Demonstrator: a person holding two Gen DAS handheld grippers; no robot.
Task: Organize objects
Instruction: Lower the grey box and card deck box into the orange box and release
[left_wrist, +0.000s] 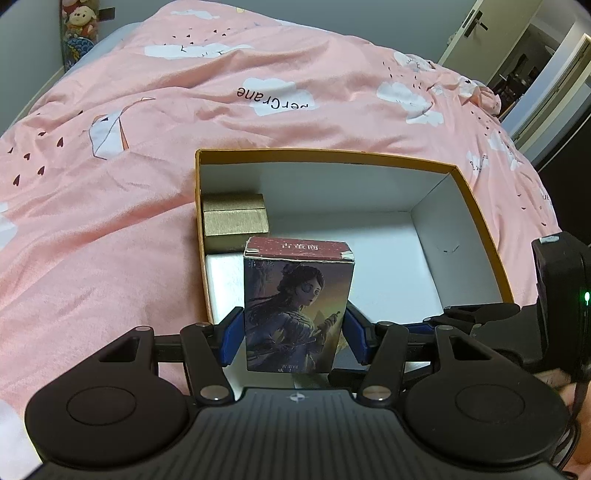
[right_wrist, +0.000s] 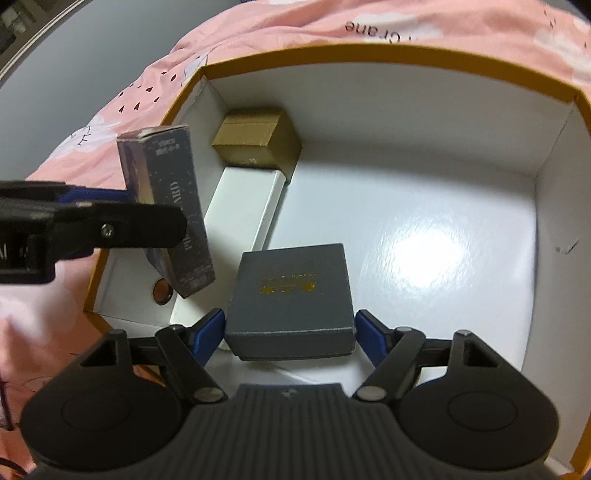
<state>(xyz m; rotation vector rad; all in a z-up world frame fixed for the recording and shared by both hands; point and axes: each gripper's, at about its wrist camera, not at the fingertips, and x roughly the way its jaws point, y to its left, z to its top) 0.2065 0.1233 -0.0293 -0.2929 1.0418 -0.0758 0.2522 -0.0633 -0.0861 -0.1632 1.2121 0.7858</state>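
An open orange-rimmed storage box (left_wrist: 480, 218) with a white inside lies on a pink bed; it also shows in the right wrist view (right_wrist: 576, 99). My left gripper (left_wrist: 295, 332) is shut on an upright card box with a woman's picture (left_wrist: 297, 306), held over the storage box's near left part; it also shows in the right wrist view (right_wrist: 173, 206). My right gripper (right_wrist: 290, 330) is shut on a grey square box with gold print (right_wrist: 291, 295), low over the white floor. A gold box (left_wrist: 234, 218) (right_wrist: 258, 142) and a white flat box (right_wrist: 247, 206) lie along the left wall.
The pink duvet (left_wrist: 147, 147) with white clouds surrounds the storage box. A small round ring-like item (right_wrist: 162, 291) lies in the near left corner. The box's right half (right_wrist: 443, 221) shows bare white floor. A door (left_wrist: 476, 26) stands at the far right.
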